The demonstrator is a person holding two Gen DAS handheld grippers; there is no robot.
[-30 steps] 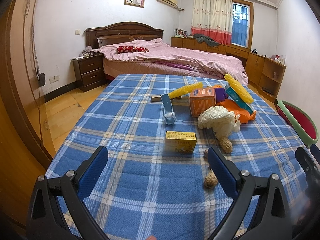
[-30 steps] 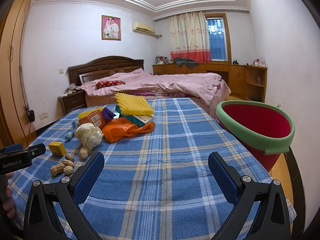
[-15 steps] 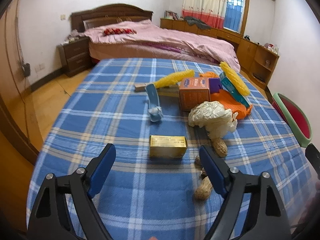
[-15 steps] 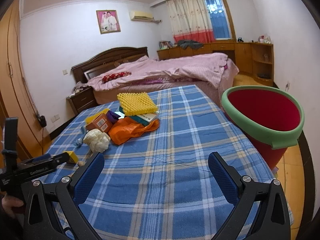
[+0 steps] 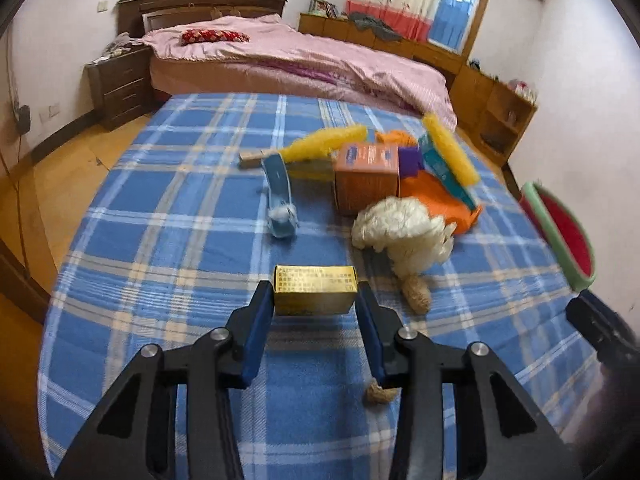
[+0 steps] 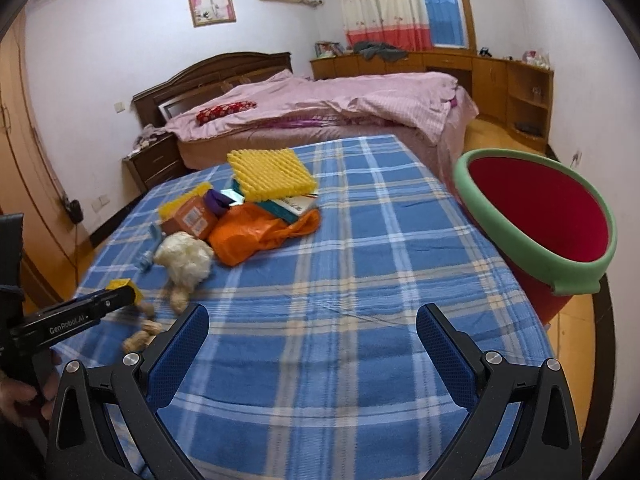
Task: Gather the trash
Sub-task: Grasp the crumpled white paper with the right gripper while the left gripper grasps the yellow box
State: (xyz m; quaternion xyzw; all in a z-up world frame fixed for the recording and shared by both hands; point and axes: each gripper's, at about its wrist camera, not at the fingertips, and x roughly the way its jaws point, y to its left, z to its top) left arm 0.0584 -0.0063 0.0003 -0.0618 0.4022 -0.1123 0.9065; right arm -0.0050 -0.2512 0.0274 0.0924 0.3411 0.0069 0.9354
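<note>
Your left tongs (image 5: 315, 304) are closing around the yellow box (image 5: 314, 289): the pads sit at both ends of it, though blur keeps you from telling whether they press yet. From the right camera that box (image 6: 127, 286) is mostly hidden behind the left tongs' finger, only a corner showing at 9 o'clock.

At 11 o'clock of the box lies a blue strip (image 5: 280, 196) with a pale wad on it, too smeared to identify. At 1 o'clock sits the white crumpled bag (image 5: 400, 228), with a peanut (image 5: 417, 297) just below it. Another peanut (image 5: 377, 393) is half covered by your left tongs' right finger. Beyond the bag, the orange carton (image 5: 366, 178), orange bag (image 5: 440, 200) and yellow foam (image 5: 450, 148) overlap in a blurred pile.

Your right tongs (image 6: 312, 350) stand released, wide apart over bare plaid cloth (image 6: 360, 280), with nothing between them. At 2 o'clock of them the red bucket (image 6: 536, 216) stands beside the table, its base cut off by the table edge. Your hand (image 6: 18, 396) shows only partly at the far left edge.
</note>
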